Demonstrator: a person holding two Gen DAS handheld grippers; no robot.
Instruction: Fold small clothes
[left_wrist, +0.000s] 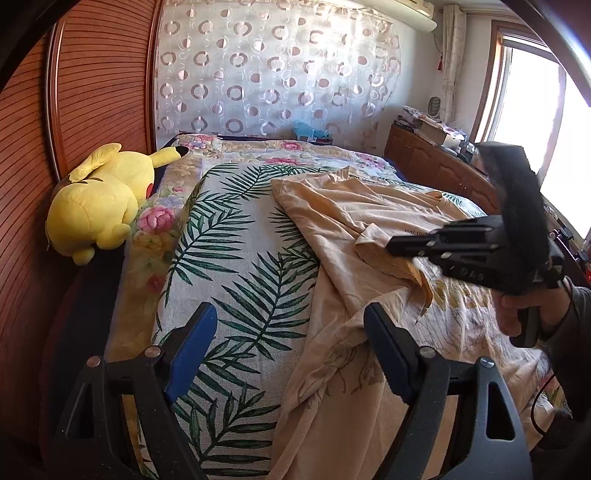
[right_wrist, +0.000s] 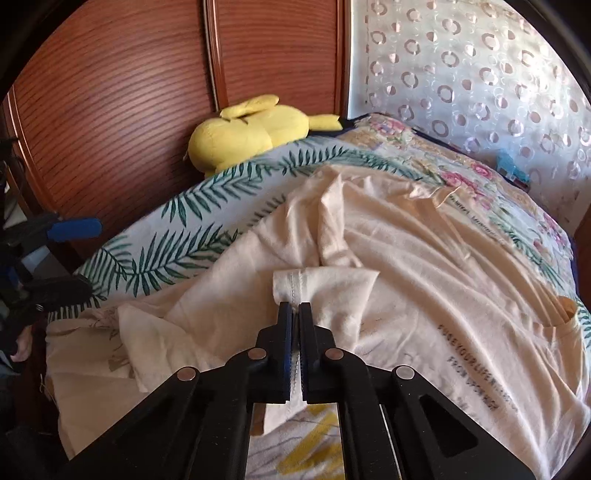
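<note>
Right jaws (right_wrist: 295, 308) nearest, pinched fully together on a hemmed fold of the cream shirt (right_wrist: 406, 258), cloth caught between the pads. Risk: grip takes only a thin edge, so a pull could slip it out, or drag the whole crumpled shirt off the bed (left_wrist: 236, 236) instead of folding it. Left jaws (left_wrist: 288, 350) stand wide, holding nothing, hovering over the shirt's near edge. Farther back, yellow plush toy (left_wrist: 99, 199) by the wardrobe.

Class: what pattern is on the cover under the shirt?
Green palm fronds on a white cover; it shows best in the left wrist view.
</note>
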